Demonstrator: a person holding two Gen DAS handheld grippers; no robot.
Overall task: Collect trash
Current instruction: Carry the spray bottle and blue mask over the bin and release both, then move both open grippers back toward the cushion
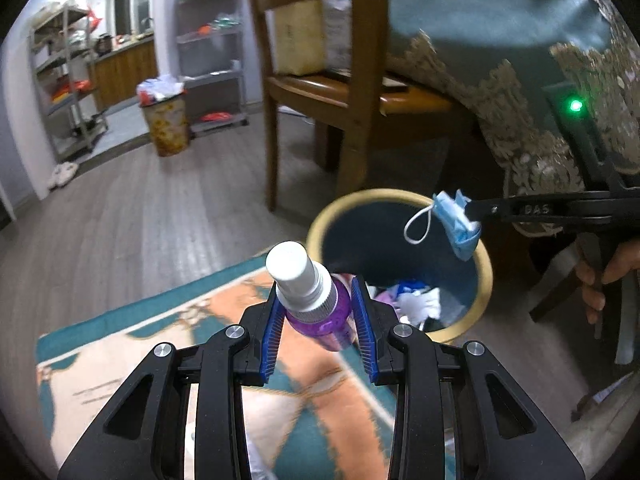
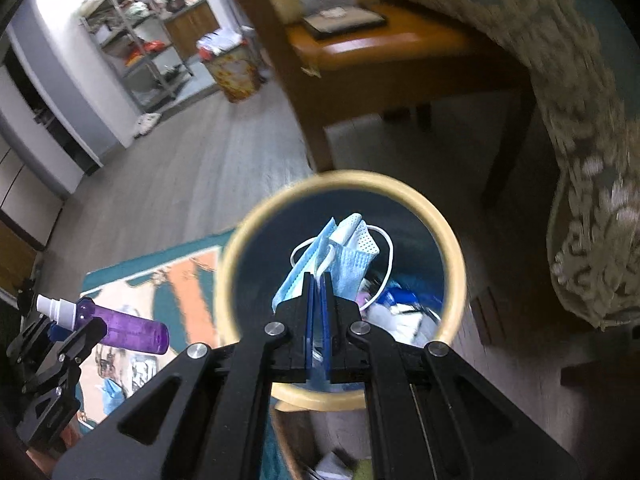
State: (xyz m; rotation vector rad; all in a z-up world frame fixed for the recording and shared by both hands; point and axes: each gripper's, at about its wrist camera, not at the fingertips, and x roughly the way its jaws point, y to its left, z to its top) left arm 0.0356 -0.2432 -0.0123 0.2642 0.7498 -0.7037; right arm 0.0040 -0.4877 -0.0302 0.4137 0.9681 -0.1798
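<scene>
My left gripper (image 1: 316, 300) is shut on a purple spray bottle (image 1: 316, 312) with a white cap, held over the rug just left of the bin; the bottle (image 2: 124, 330) and left gripper (image 2: 66, 326) also show low on the left in the right wrist view. My right gripper (image 2: 318, 284) is shut on a crumpled blue face mask (image 2: 340, 260), which hangs over the mouth of the round trash bin (image 2: 452, 248). In the left wrist view the mask (image 1: 456, 220) dangles from the right gripper (image 1: 474, 216) above the bin (image 1: 486, 280), which holds several scraps.
A wooden chair (image 1: 352, 92) stands right behind the bin. A table with a teal, lace-edged cloth (image 1: 520, 80) overhangs on the right. A teal and orange rug (image 1: 140, 356) lies under the left gripper. Metal shelves (image 1: 212, 48) and a second full bin (image 1: 166, 120) stand across the floor.
</scene>
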